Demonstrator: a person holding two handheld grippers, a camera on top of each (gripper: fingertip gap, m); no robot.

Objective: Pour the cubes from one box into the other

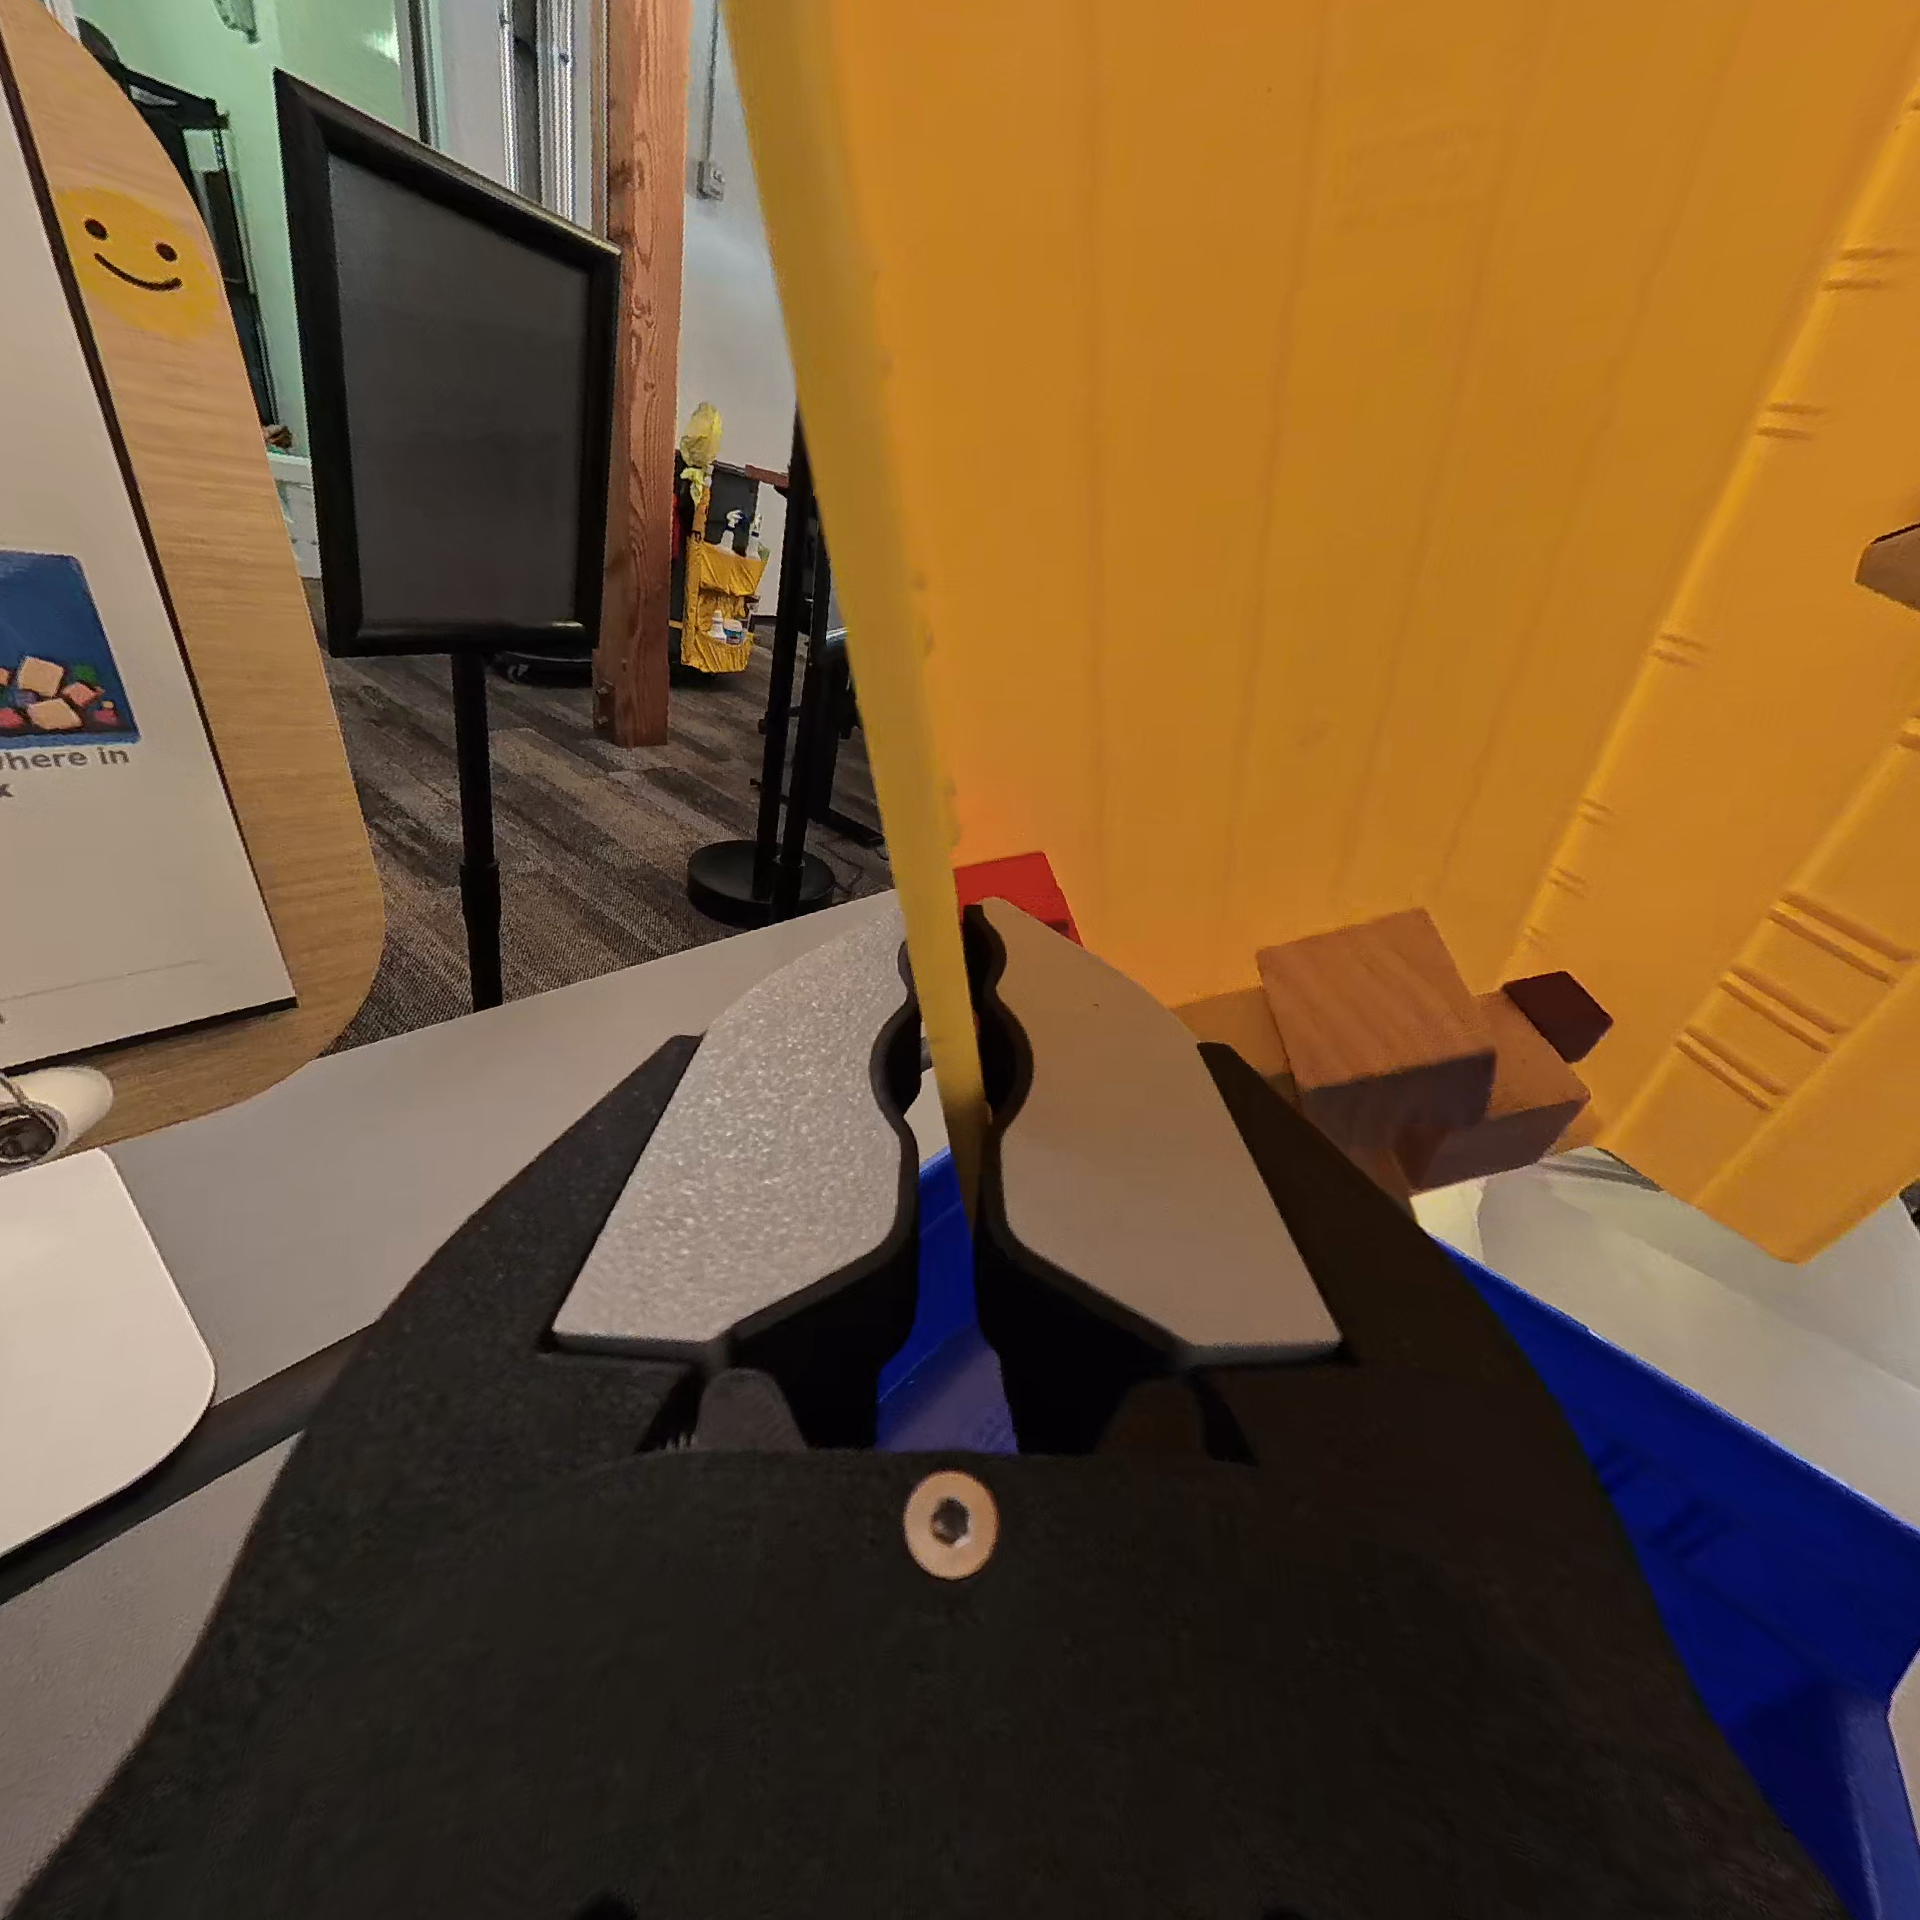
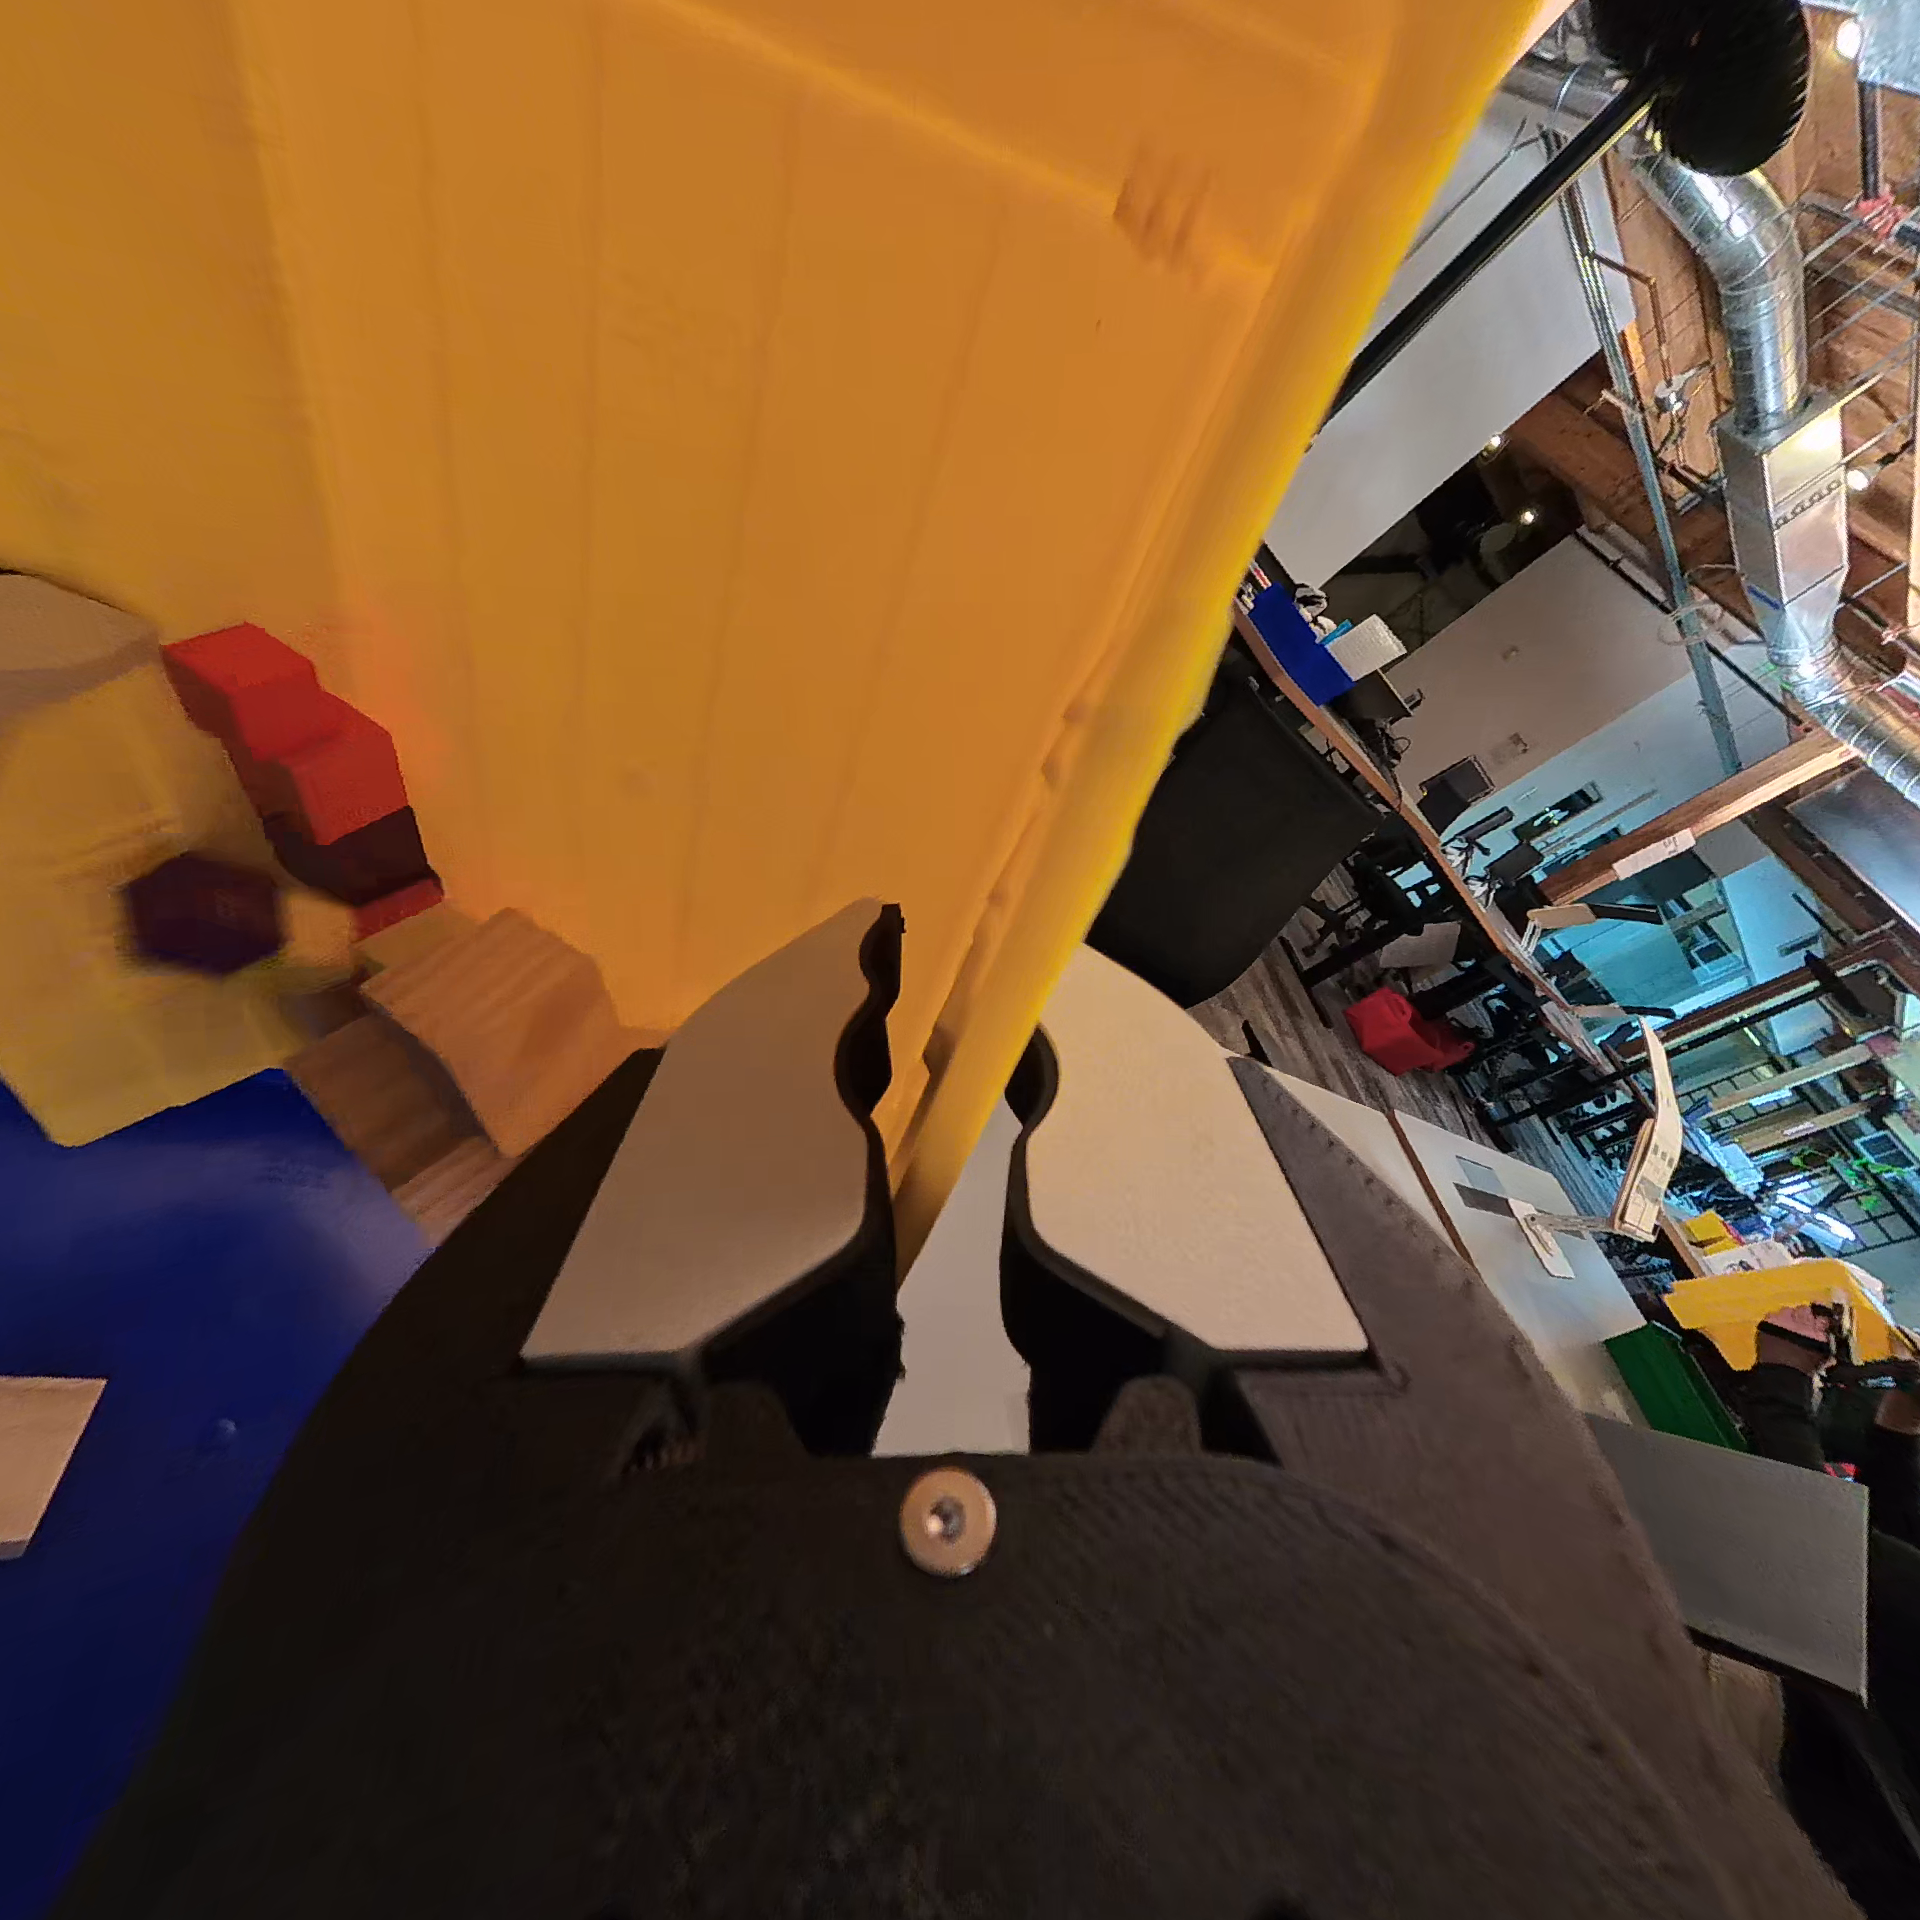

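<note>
Now both the left gripper (image 1: 961,1023) and right gripper (image 2: 961,1039) have jaws clenched on the tipped yellow box's (image 1: 1299,468) walls.

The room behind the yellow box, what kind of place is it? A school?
Probably not a school: it looks like an open workshop or office in a converted industrial building. Silver air ducts run under a bare ceiling, long worktables hold gear, and a thick wooden post stands on the floor.

Both tongs, left (image 1: 961,1023) and right (image 2: 961,1023), clamped tight.

tilted box (image 1: 1299,468) above second box (image 1: 1714,1538), cubes (image 1: 1382,1018) at lower edge between
</note>
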